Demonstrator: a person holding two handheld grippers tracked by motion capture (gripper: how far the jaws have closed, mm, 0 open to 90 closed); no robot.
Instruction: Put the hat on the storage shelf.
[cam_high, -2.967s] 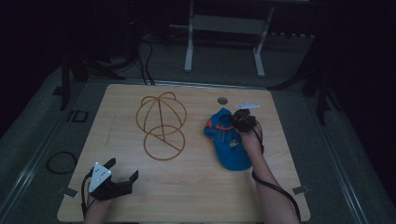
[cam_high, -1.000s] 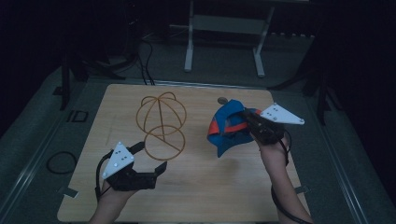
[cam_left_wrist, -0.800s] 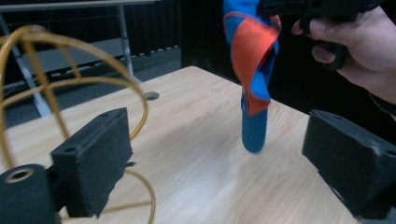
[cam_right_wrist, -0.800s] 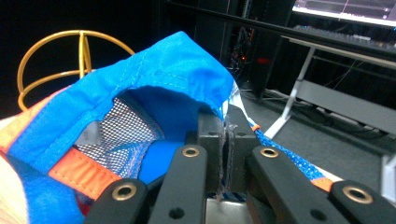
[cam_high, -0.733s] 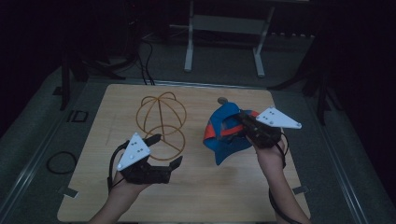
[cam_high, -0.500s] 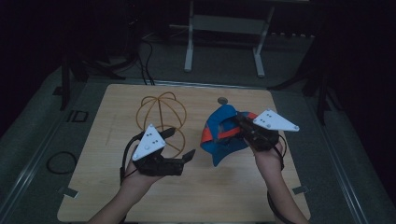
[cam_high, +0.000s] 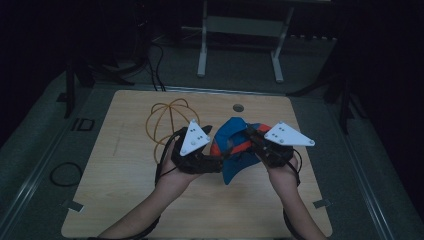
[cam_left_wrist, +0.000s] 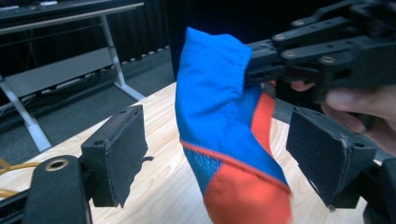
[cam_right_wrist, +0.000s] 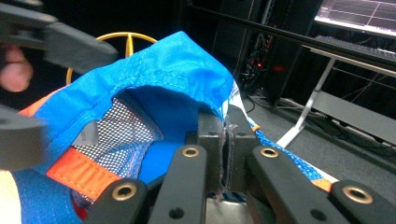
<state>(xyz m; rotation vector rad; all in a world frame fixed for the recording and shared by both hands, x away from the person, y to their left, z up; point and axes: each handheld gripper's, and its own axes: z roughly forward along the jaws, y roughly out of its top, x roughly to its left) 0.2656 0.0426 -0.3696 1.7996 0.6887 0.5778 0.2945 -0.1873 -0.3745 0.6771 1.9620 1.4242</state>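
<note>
Above the table, right gripper (cam_high: 248, 134) pinching blue cap (cam_high: 235, 150), left gripper (cam_left_wrist: 224, 158) spread, closing around it.

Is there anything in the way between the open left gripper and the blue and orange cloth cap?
Nothing visible. The blue and orange cloth cap already hangs between the left gripper's jaws, which have just been closing but don't touch it yet. The right gripper holds its rim.
</note>
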